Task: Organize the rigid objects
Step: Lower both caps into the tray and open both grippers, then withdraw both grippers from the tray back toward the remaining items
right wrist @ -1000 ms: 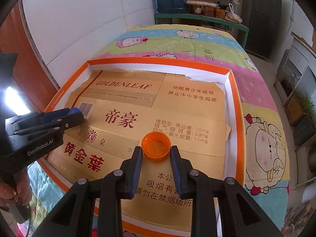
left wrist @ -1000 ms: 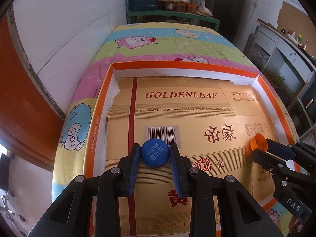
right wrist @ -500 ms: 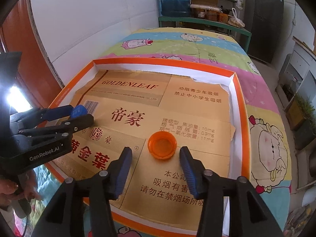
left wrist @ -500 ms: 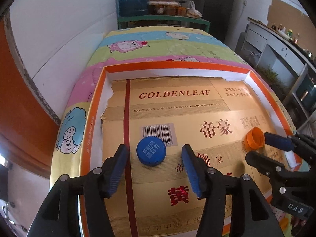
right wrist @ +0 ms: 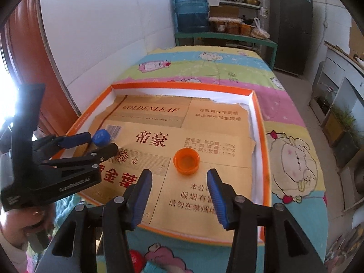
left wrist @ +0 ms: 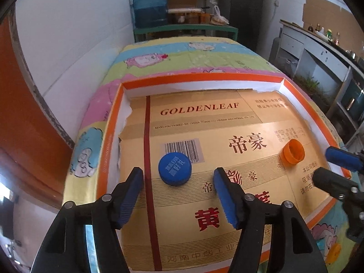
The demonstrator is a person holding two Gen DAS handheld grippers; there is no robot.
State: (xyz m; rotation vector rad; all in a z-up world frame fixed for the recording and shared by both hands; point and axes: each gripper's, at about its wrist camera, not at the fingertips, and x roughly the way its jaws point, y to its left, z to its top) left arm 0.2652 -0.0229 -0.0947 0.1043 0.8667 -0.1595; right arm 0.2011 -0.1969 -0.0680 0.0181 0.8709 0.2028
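Observation:
A blue bottle cap lies top up on the gold cardboard, near the barcode. My left gripper straddles it with its jaws opening and both pads clear of the cap. An orange cap lies hollow side up further right on the same cardboard. My right gripper stands open just short of it, with nothing between the pads. The orange cap and the right gripper show at the right of the left wrist view. The blue cap and left gripper show at the left of the right wrist view.
The cardboard lines a shallow orange-rimmed tray on a cartoon-print bedspread. A white wall and an orange door run along the left. A water jug and shelves stand beyond the bed. A cabinet is at right.
Both grippers have opened and let go of their caps. The blue and the orange cap now lie free on the cardboard. The right gripper has drawn back and up a little.

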